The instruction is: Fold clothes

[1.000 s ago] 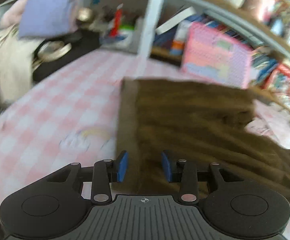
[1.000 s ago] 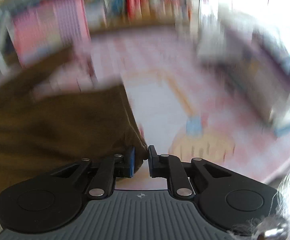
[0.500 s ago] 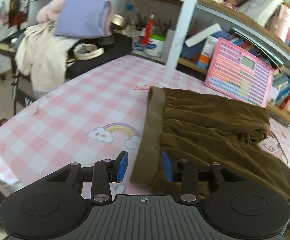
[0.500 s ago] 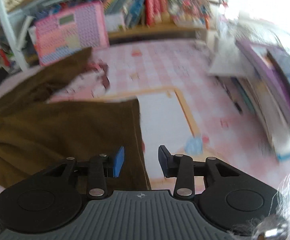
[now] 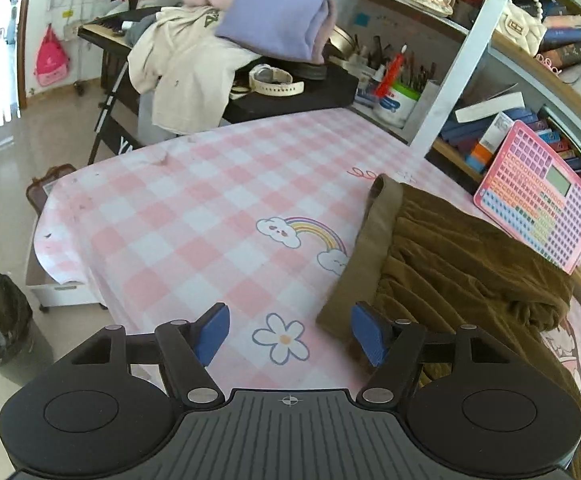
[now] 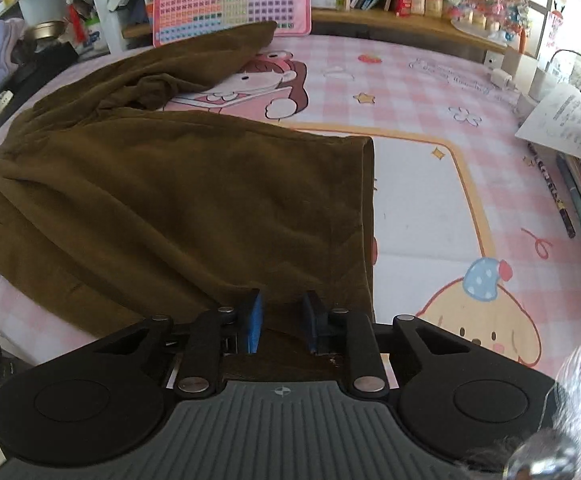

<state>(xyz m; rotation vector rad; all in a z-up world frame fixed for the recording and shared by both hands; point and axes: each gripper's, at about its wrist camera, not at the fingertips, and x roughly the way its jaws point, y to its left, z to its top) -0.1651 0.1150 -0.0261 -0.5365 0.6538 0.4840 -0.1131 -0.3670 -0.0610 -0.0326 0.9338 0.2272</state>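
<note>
We've got the brown trousers (image 6: pixel 178 200) spread on the pink checked tablecloth (image 5: pixel 194 216). Our left gripper (image 5: pixel 290 334) has just been opening, nothing between its pads; our right gripper (image 6: pixel 280 322) has been narrowing over the leg hem (not yet pinched). Let's grab both layers squarely.

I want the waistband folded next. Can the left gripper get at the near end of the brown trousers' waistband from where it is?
Probably yes. The left gripper is open, the waistband ends just by its right pad, and nothing lies between.
</note>
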